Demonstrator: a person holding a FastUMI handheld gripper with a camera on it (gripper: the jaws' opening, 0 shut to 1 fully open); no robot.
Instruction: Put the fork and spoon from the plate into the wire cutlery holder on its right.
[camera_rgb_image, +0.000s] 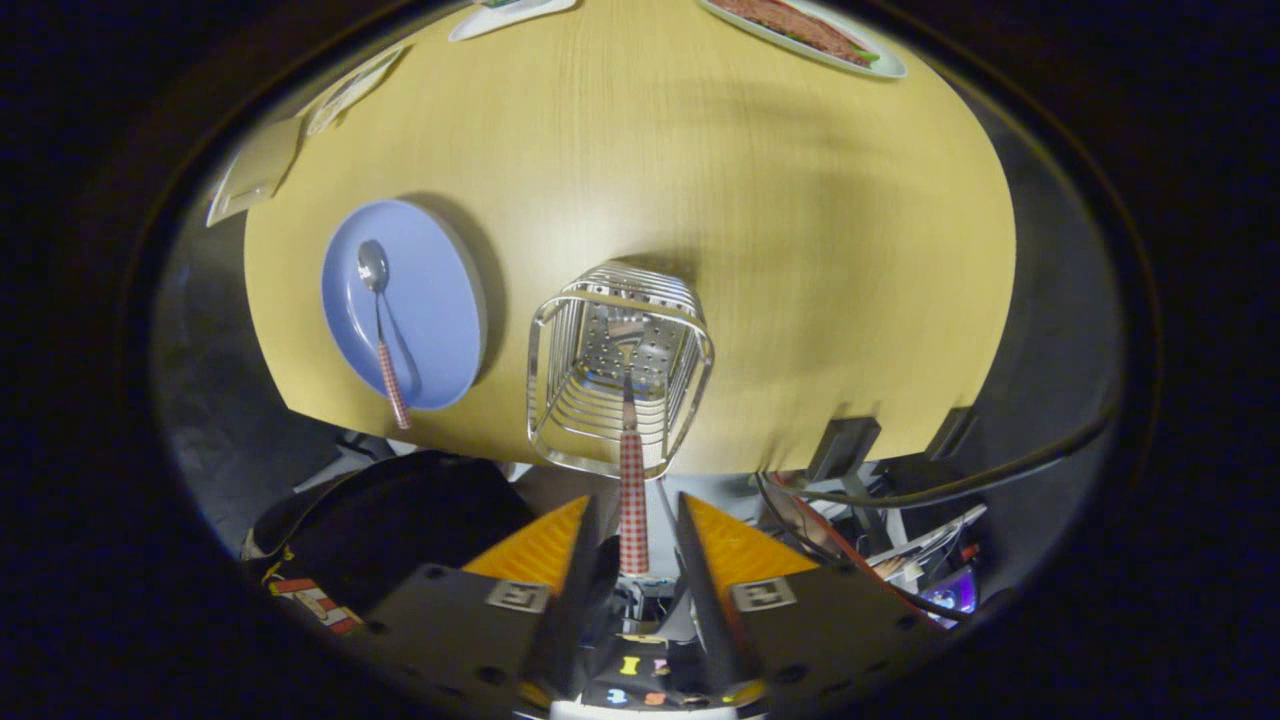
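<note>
I look down on a wooden table (800, 250). The wire cutlery holder (563, 425) stands near the table's edge, just ahead of my fingers. A fork (632, 490) with a red checked handle stands upright in it, its head down inside the basket and its handle rising between my fingers. My gripper (635, 500) is open: the handle is close to one finger and a gap shows on the other side. To the holder's left, a blue plate (440, 300) holds the spoon (380, 320), whose red checked handle sticks out over the plate's rim.
A plate of food (810, 30) lies at the far side of the table, and white cards (260, 165) lie at the far left. Beyond the table's near edge are a black bag (400, 520) and cables (900, 500).
</note>
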